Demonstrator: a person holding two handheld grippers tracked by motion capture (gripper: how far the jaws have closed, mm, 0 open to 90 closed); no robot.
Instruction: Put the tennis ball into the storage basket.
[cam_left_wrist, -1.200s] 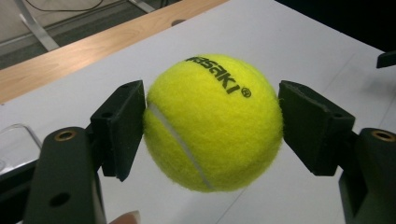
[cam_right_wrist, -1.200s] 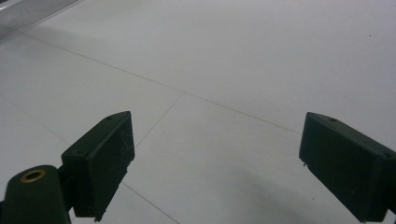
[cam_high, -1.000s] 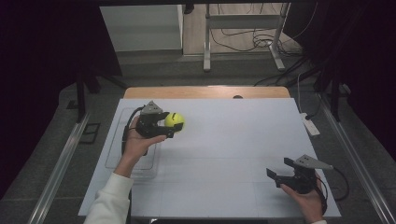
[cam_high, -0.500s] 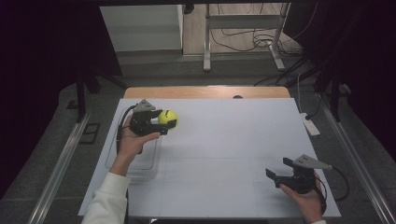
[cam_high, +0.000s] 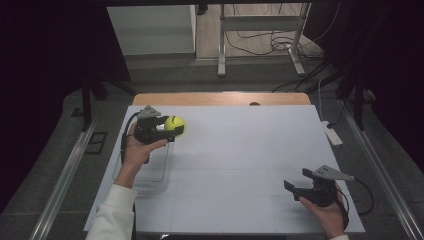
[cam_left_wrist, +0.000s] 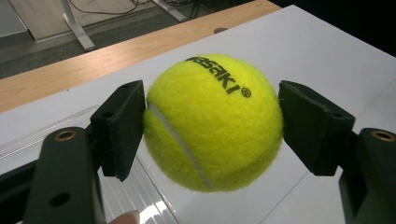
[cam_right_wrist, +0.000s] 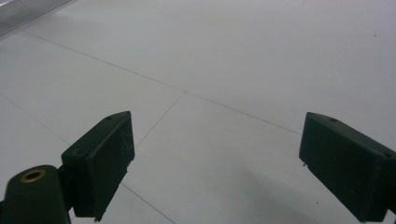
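The left gripper (cam_high: 167, 129) clamps a fuzzy yellow tennis ball (cam_high: 174, 123) above the clear plastic tray (cam_high: 159, 172); the right gripper (cam_high: 299, 188) gapes empty, well apart.

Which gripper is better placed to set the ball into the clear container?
Left. The left gripper grips the yellow felt tennis ball beside the clear plastic container. The right gripper sits open at the opposite corner.

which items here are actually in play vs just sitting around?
In play:
- yellow felt tennis ball, clamped in the left hand-held gripper
- clear plastic tray below that hand, probably

Lying about:
- right hand-held gripper, open, idle over the white table
- white power strip off the table's right edge
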